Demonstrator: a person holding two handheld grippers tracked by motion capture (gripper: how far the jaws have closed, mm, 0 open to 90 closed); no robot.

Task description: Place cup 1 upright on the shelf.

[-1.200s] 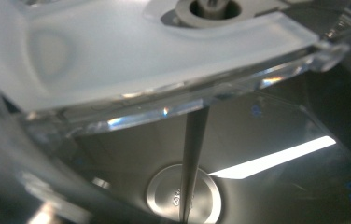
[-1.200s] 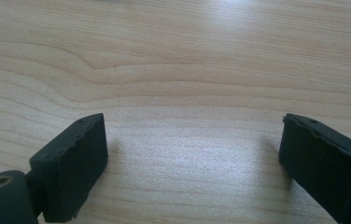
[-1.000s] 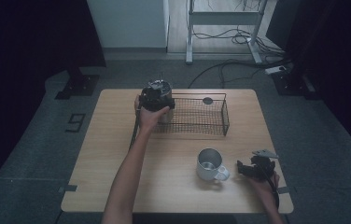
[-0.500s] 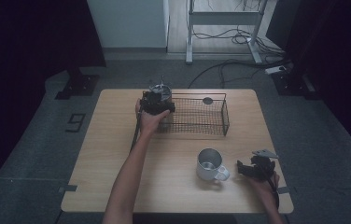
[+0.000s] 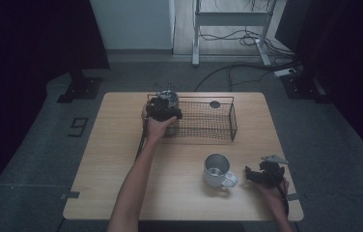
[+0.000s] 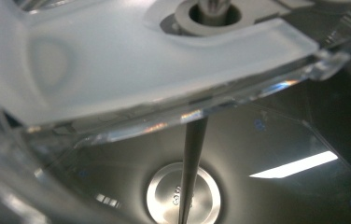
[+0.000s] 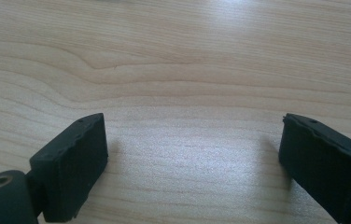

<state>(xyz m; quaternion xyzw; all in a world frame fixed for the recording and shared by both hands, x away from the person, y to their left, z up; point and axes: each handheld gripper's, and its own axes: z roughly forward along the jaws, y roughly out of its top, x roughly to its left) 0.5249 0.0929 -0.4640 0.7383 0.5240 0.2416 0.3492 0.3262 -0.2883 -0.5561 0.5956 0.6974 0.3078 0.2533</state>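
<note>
Fingers of the left gripper (image 5: pixel 162 107), state untellable, are held at a lidded glass jar (image 5: pixel 167 98) by the wire basket's (image 5: pixel 230 117) far-left corner; right gripper (image 5: pixel 261 174) fingers are spread on the worktop (image 5: pixel 112 159). Lowering the jar seems next.

Wooden surface (image 5: pixel 121 159), light grain, sits on grey floor (image 5: pixel 34 159). My metal mug (image 5: pixel 216 170) stands near the front right of it, handle toward the right, nothing touching it. Small dark round disc (image 5: pixel 214 104) at the far edge, just behind the back of the wire rack. Beyond the surface: white cabinet (image 5: pixel 131 21) against the far side, metal frame legs (image 5: pixel 196 34) right of it, loose cables (image 5: pixel 232 67) running across the floor to a power strip (image 5: pixel 286 72). Black stand base (image 5: pixel 79 89) on the floor far left. Dark floor marker (image 5: pixel 77 126) just left of the surface. Room edges too dark to read.
</note>
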